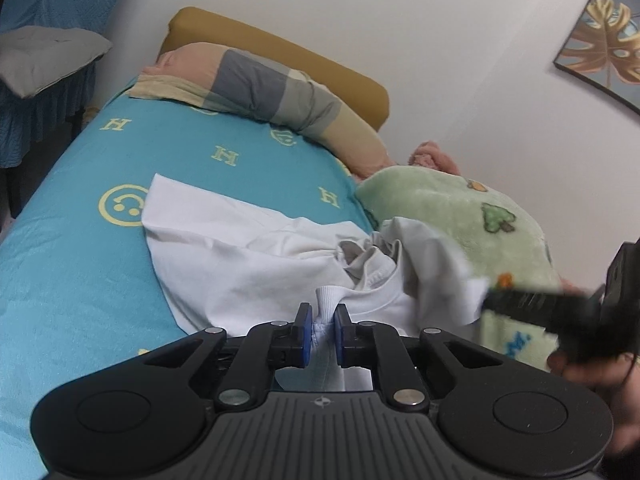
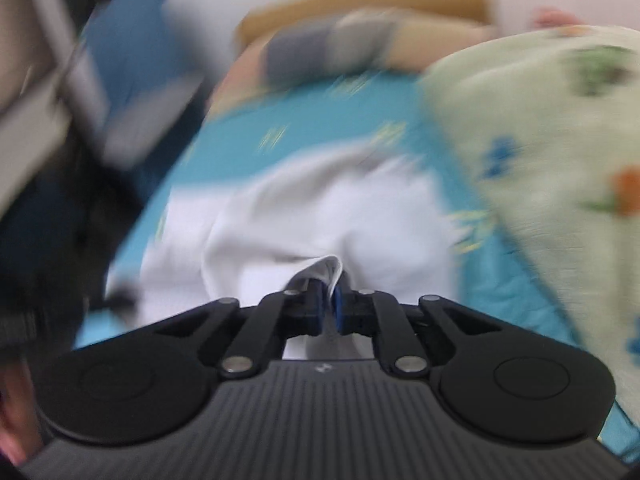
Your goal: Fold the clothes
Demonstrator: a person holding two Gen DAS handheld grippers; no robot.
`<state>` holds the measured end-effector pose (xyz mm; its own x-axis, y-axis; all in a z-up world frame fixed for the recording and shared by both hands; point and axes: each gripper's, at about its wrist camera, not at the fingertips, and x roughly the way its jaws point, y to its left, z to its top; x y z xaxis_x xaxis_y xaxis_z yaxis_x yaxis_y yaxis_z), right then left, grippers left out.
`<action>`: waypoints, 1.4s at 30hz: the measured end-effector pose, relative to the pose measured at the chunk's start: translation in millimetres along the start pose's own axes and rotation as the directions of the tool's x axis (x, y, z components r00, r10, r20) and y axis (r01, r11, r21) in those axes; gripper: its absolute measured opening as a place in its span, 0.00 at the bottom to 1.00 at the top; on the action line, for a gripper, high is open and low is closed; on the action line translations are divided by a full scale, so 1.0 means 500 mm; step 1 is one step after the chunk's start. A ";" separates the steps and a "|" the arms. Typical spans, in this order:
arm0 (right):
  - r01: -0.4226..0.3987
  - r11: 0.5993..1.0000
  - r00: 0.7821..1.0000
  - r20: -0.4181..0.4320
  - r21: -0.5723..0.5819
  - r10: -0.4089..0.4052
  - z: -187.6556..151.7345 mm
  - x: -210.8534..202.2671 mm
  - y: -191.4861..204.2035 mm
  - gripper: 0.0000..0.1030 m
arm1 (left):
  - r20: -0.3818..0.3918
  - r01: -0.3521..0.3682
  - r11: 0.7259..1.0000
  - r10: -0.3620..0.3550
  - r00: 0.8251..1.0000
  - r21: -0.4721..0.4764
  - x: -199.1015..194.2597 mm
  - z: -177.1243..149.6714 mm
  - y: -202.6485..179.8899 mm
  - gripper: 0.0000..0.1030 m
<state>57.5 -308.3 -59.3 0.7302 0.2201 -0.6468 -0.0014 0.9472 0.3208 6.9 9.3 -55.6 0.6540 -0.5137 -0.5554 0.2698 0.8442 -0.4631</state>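
A white T-shirt (image 1: 224,256) lies crumpled on the turquoise bed sheet (image 1: 80,264), its far part flat and its near part bunched. My left gripper (image 1: 323,314) is shut on the shirt's ribbed edge near the collar. My right gripper (image 2: 329,294) is shut on another edge of the same shirt (image 2: 320,216); that view is blurred by motion. In the left wrist view the right gripper (image 1: 536,308) shows as a dark blurred shape at the right, holding a lifted flap of the shirt.
A striped pillow (image 1: 272,88) and a mustard headboard (image 1: 280,44) lie at the far end of the bed. A green fleece blanket (image 1: 460,208) is heaped on the right against the white wall. A blue covered chair with a grey cushion (image 1: 44,56) stands at the left.
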 end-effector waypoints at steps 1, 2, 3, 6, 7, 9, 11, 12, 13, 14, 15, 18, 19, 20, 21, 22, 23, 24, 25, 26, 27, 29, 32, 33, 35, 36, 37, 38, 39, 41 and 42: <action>0.025 0.996 0.999 0.034 0.081 -0.028 0.010 -0.018 -0.033 0.08 | -0.006 0.009 1.000 -0.009 1.000 0.008 -0.002 -0.003 -0.004 0.12; 0.054 0.989 0.997 0.042 0.140 -0.060 0.012 -0.027 -0.056 0.08 | -0.015 0.017 1.000 -0.016 1.000 0.018 -0.005 -0.007 -0.008 0.12; 0.085 0.979 0.995 0.037 0.187 -0.093 0.009 -0.030 -0.074 0.08 | -0.027 0.023 0.999 -0.022 0.999 0.030 -0.007 -0.011 -0.013 0.12; 0.176 0.929 0.982 0.012 0.325 -0.190 0.001 -0.041 -0.126 0.10 | -0.089 0.033 0.997 -0.026 0.996 0.075 -0.013 -0.032 -0.031 0.12; 0.206 0.906 0.975 0.001 0.370 -0.222 -0.002 -0.045 -0.144 0.11 | -0.119 0.034 0.995 -0.023 0.993 0.092 -0.014 -0.041 -0.036 0.12; 0.262 0.852 0.959 -0.026 0.454 -0.281 -0.007 -0.052 -0.179 0.11 | -0.175 0.040 0.992 -0.018 0.984 0.119 -0.013 -0.059 -0.045 0.12; 0.315 0.786 0.940 -0.059 0.533 -0.337 -0.013 -0.060 -0.215 0.21 | -0.211 0.044 0.988 -0.012 0.977 0.145 -0.014 -0.074 -0.055 0.12; 0.319 0.775 0.936 -0.050 0.545 -0.349 -0.012 -0.069 -0.217 0.27 | -0.220 0.046 0.987 -0.011 0.975 0.156 -0.016 -0.079 -0.059 0.13; 0.315 0.784 0.932 -0.019 0.535 -0.362 -0.008 -0.082 -0.209 0.43 | -0.222 0.050 0.986 -0.013 0.975 0.160 -0.017 -0.081 -0.061 0.13; 0.314 0.795 0.926 0.018 0.519 -0.377 -0.004 -0.097 -0.200 0.59 | -0.225 0.055 0.986 -0.018 0.974 0.159 -0.018 -0.082 -0.062 0.13; 0.319 0.806 0.915 0.058 0.498 -0.398 0.001 -0.113 -0.188 0.64 | -0.227 0.059 0.986 -0.022 0.974 0.158 -0.019 -0.083 -0.062 0.14; 0.303 0.862 0.902 0.169 0.407 -0.397 0.019 -0.141 -0.158 0.67 | -0.234 0.058 0.988 -0.023 0.972 0.146 -0.019 -0.083 -0.059 0.18; 0.277 0.889 0.910 0.199 0.365 -0.365 0.027 -0.142 -0.148 0.67 | -0.231 0.059 0.989 -0.026 0.973 0.138 -0.018 -0.081 -0.056 0.19; 0.254 0.918 0.922 0.211 0.305 -0.326 0.036 -0.131 -0.130 0.67 | -0.229 0.060 0.990 -0.030 0.973 0.127 -0.018 -0.079 -0.053 0.26; 0.232 0.944 0.935 0.212 0.236 -0.283 0.045 -0.114 -0.107 0.67 | -0.225 0.063 0.992 -0.036 0.974 0.112 -0.018 -0.076 -0.049 0.36; 0.199 0.969 0.956 0.187 0.148 -0.225 0.056 -0.094 -0.081 0.67 | -0.222 0.065 0.993 -0.042 0.974 0.096 -0.018 -0.073 -0.045 0.40; 0.144 0.988 0.978 0.145 0.061 -0.151 0.065 -0.069 -0.055 0.66 | -0.218 0.067 0.995 -0.048 0.975 0.079 -0.018 -0.070 -0.040 0.43; 0.077 0.997 0.993 0.096 -0.021 -0.075 0.072 -0.043 -0.030 0.65 | -0.216 0.069 0.996 -0.055 0.975 0.059 -0.017 -0.067 -0.034 0.46; 0.028 0.996 0.998 0.052 -0.090 -0.023 0.079 -0.016 -0.007 0.65 | -0.215 0.071 0.997 -0.062 0.975 0.037 -0.016 -0.065 -0.028 0.48; -0.013 0.988 1.000 0.010 -0.151 0.015 0.085 0.011 0.016 0.65 | -0.212 0.072 0.997 -0.068 0.975 0.014 -0.015 -0.062 -0.022 0.52; -0.038 0.978 0.999 -0.029 -0.204 0.033 0.090 0.038 0.036 0.65 | -0.208 0.073 0.997 -0.073 0.975 -0.009 -0.014 -0.059 -0.014 0.54; -0.079 0.953 0.993 -0.111 -0.291 0.048 0.096 0.093 0.070 0.65 | -0.197 0.069 0.996 -0.077 0.977 -0.048 -0.011 -0.053 -0.001 0.57; -0.111 0.926 0.977 -0.212 -0.360 0.035 0.088 0.164 0.099 0.65 | -0.188 0.061 0.992 -0.080 0.979 -0.108 0.003 -0.042 0.016 0.60; -0.111 0.916 0.973 -0.228 -0.386 0.022 0.084 0.186 0.110 0.64 | -0.187 0.060 0.990 -0.083 0.979 -0.127 0.009 -0.039 0.022 0.60; -0.085 0.895 0.970 -0.242 -0.437 -0.026 0.070 0.220 0.134 0.64 | -0.189 0.049 0.988 -0.077 0.979 -0.147 0.024 -0.033 0.028 0.60; -0.071 0.884 0.968 -0.247 -0.461 -0.051 0.062 0.236 0.147 0.64 | -0.193 0.044 0.988 -0.073 0.979 -0.148 0.033 -0.031 0.028 0.60; -0.049 0.877 0.968 -0.238 -0.479 -0.076 0.054 0.243 0.155 0.64 | -0.200 0.042 0.989 -0.071 0.977 -0.144 0.042 -0.029 0.027 0.60; -0.019 0.873 0.972 -0.212 -0.488 -0.097 0.049 0.246 0.155 0.64 | -0.209 0.041 0.990 -0.070 0.975 -0.137 0.052 -0.028 0.025 0.60; 0.012 0.869 0.976 -0.182 -0.494 -0.117 0.046 0.248 0.154 0.64 | -0.218 0.036 0.992 -0.063 0.974 -0.124 0.063 -0.028 0.021 0.60; 0.079 0.871 0.984 -0.101 -0.486 -0.146 0.048 0.243 0.152 0.64 | -0.233 0.015 0.996 -0.034 0.972 -0.083 0.081 -0.031 0.010 0.59; 0.118 0.870 0.985 -0.055 -0.479 -0.164 0.052 0.238 0.150 0.64 | -0.232 -0.002 0.998 -0.012 0.973 -0.057 0.087 -0.034 0.002 0.58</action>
<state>161.9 -217.2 -94.2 0.6816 0.0742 -0.7279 -0.2420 0.9617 -0.1285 23.5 -14.7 -92.0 0.4691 -0.5450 -0.6950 0.2279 0.8349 -0.5009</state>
